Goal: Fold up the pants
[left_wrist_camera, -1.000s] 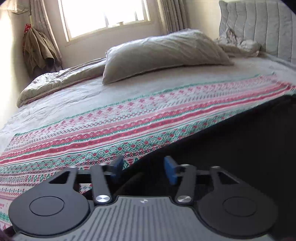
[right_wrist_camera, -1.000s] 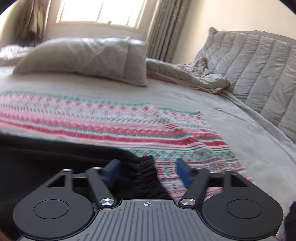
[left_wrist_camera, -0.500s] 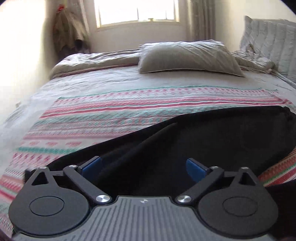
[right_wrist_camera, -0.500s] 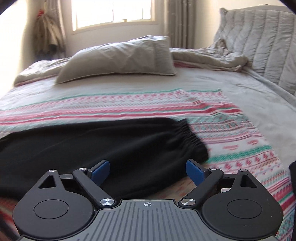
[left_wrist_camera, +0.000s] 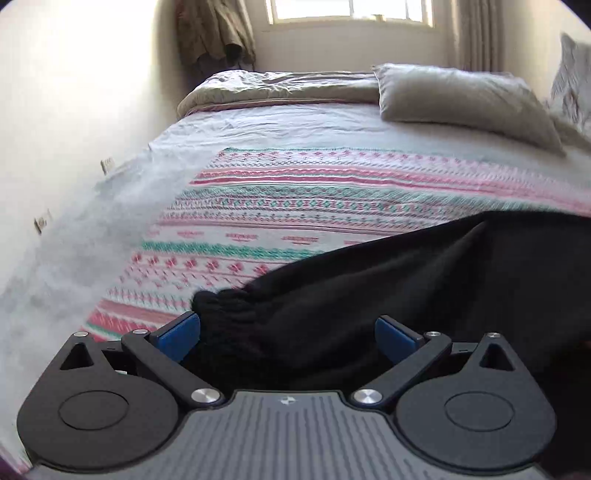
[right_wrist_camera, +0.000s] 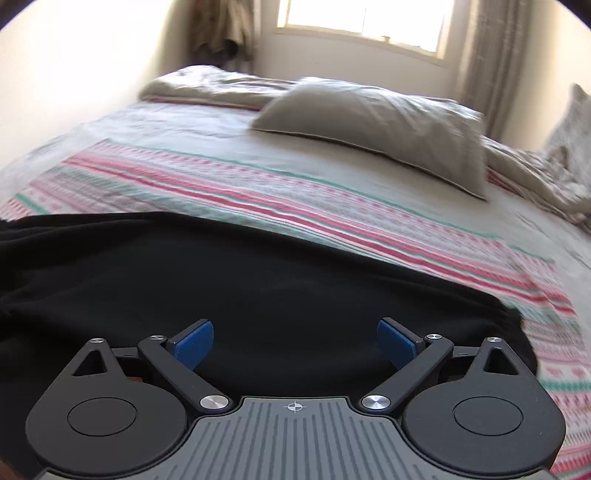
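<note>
Black pants point(left_wrist_camera: 424, 288) lie lengthwise across the patterned blanket point(left_wrist_camera: 295, 206), directly beneath both tools. Left gripper point(left_wrist_camera: 288, 334), spread and empty, sits nearest the gathered cuff point(left_wrist_camera: 225, 314); right gripper point(right_wrist_camera: 295, 341), jaws opening, holds nothing.

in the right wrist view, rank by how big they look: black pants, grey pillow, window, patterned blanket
1. black pants, though nearness to the camera inflates them
2. patterned blanket, close to the pants and partly hidden beneath them, so this order is unsure
3. grey pillow
4. window, cut off by the frame
</note>
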{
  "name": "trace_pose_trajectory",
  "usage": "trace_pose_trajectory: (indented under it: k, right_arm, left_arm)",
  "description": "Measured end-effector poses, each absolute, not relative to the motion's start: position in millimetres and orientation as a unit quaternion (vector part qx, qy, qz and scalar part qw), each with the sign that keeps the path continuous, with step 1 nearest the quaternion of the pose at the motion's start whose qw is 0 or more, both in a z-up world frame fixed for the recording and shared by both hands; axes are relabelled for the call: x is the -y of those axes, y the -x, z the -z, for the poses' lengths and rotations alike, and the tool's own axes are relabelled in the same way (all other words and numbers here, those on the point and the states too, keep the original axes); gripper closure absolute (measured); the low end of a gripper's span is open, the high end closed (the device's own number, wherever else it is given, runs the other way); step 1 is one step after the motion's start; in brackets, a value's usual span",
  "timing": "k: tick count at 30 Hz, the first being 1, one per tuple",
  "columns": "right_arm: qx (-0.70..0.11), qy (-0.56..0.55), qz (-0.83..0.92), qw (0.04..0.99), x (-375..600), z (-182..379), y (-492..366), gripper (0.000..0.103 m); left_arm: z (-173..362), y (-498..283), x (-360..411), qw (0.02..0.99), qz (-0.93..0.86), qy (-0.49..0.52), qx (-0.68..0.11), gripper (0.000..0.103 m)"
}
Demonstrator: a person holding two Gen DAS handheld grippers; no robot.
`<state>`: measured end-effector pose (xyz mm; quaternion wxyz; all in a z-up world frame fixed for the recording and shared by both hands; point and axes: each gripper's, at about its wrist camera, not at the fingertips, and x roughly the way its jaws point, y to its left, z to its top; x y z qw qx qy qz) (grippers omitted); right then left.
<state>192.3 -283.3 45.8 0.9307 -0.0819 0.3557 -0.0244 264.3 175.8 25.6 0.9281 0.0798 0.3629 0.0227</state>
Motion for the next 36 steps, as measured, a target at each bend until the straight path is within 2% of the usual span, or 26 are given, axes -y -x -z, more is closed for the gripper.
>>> trace_pose_trajectory:
  k: [2,8,10,11,13,14,16,17,20,24,31,34,36]
  right_arm:
    - [-0.363,0.089,0.011,0.928,268,-44,-207,0.006]
    - [-0.385,0.085,-0.008,0.919,241,-26,-255,0.006]
    - [-0.391,0.088,-0.015,0.916,237,-18,-270,0.006]
    - [-0.394,0.092,-0.02,0.914,235,-13,-278,0.006]
    - [-0.394,0.104,-0.028,0.913,231,-3,-293,0.006]
    - [-0.394,0.11,-0.032,0.912,229,2,-301,0.006]
    - [-0.391,0.119,-0.035,0.912,227,10,-313,0.006]
    - [-0.389,0.124,-0.034,0.912,227,14,-320,0.006]
    - [-0.368,0.145,-0.026,0.918,229,21,-335,0.006]
    - [-0.357,0.173,-0.034,0.918,239,27,-353,0.007]
    - [-0.371,0.216,-0.062,0.901,249,33,-376,0.009]
    - [-0.383,0.219,-0.082,0.894,251,36,-384,0.013]
    - [-0.396,0.204,-0.093,0.89,253,38,-390,0.021]
  left_arm:
    - [-19,-279,-184,0.924,-0.005,-0.113,-0.364,0.001]
    - [3,-322,-187,0.906,0.044,-0.188,-0.377,0.012]
    - [10,-335,-185,0.899,0.074,-0.186,-0.39,0.021]
    - [14,-341,-183,0.893,0.085,-0.183,-0.401,0.03]
    - [20,-355,-181,0.889,0.096,-0.179,-0.411,0.034]
    - [20,-359,-180,0.889,0.102,-0.175,-0.41,0.042]
    - [20,-367,-178,0.888,0.111,-0.161,-0.417,0.076]
    - [22,-371,-177,0.885,0.094,-0.166,-0.425,0.099]
    - [23,-372,-172,0.883,0.09,-0.186,-0.421,0.1]
    - [17,-374,-190,0.906,0.057,-0.134,-0.397,0.1]
    - [24,-381,-187,0.911,0.042,-0.135,-0.388,0.1]
    - [27,-386,-187,0.911,0.04,-0.131,-0.388,0.1]
    - [28,-385,-190,0.913,0.038,-0.128,-0.384,0.1]
